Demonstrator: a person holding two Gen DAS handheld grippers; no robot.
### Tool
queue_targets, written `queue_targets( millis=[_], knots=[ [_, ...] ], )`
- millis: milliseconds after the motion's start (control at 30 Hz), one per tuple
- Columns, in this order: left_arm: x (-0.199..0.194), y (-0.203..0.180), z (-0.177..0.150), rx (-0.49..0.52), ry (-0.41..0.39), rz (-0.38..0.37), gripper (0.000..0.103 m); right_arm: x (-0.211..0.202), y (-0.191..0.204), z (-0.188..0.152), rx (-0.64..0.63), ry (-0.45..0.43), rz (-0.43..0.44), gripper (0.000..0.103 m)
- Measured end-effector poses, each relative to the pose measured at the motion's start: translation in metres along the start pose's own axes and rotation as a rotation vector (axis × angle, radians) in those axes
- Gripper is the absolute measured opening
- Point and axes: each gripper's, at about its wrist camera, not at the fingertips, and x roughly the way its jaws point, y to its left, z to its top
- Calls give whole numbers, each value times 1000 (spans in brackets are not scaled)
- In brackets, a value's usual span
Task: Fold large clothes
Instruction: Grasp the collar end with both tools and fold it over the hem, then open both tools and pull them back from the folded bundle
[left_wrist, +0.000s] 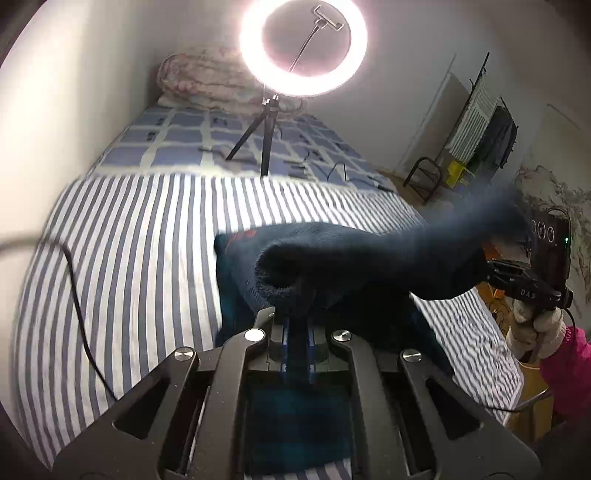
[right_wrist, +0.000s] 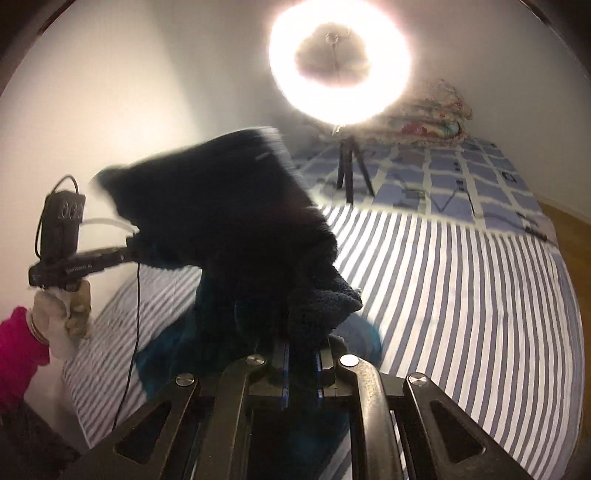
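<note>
A dark navy fleece garment (left_wrist: 369, 258) hangs stretched between both grippers above the striped bed sheet (left_wrist: 147, 251); part of it still lies on the sheet. In the left wrist view my left gripper (left_wrist: 298, 325) is shut on a bunched edge of the fleece. To the right, my right gripper (left_wrist: 487, 267) grips another edge, held by a gloved hand (left_wrist: 535, 328). In the right wrist view the right gripper (right_wrist: 301, 354) is shut on the garment (right_wrist: 229, 206). The left gripper (right_wrist: 133, 253) bites the far edge there, also held by a gloved hand (right_wrist: 62, 314). The picture is blurred by motion.
A lit ring light (left_wrist: 303, 48) on a tripod (left_wrist: 266, 140) stands on the bed beyond the garment. A folded floral quilt (left_wrist: 199, 81) lies at the head of the bed. A cable (left_wrist: 85, 332) trails over the sheet. A clothes rack (left_wrist: 480, 129) stands by the far wall.
</note>
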Motion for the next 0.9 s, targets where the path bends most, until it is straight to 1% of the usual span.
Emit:
queue_targets(
  millis=[133, 200, 300, 367, 467, 533, 567, 633, 733, 900],
  knots=[
    [-3, 1, -37, -12, 33, 28, 5, -1, 15, -38, -4, 44, -10, 7],
    [1, 3, -59, -12, 73, 48, 5, 4, 22, -58, -1, 79, -10, 7],
    [8, 3, -79, -7, 119, 87, 5, 14, 31, -81, -47, 135, -71, 7],
    [6, 3, -85, -17, 132, 93, 6, 13, 32, -87, -39, 143, -86, 8],
    [-11, -5, -84, -1, 128, 101, 7, 3, 30, -84, -29, 147, -110, 14],
    [-28, -15, -81, 29, 111, 105, 9, -14, 37, -82, -46, 132, -138, 24],
    [-40, -20, -80, 44, 101, 108, 10, -26, 41, -81, -58, 119, -152, 25],
    [-59, -29, -76, 68, 80, 112, 13, -54, 48, -80, -66, 83, -164, 25],
    [-92, -43, -74, 100, 42, 121, 14, -98, 65, -80, -75, 17, -173, 26],
    [-153, -55, -79, 87, -17, 101, 14, -184, 95, -76, -77, -116, -161, 29]
  ],
)
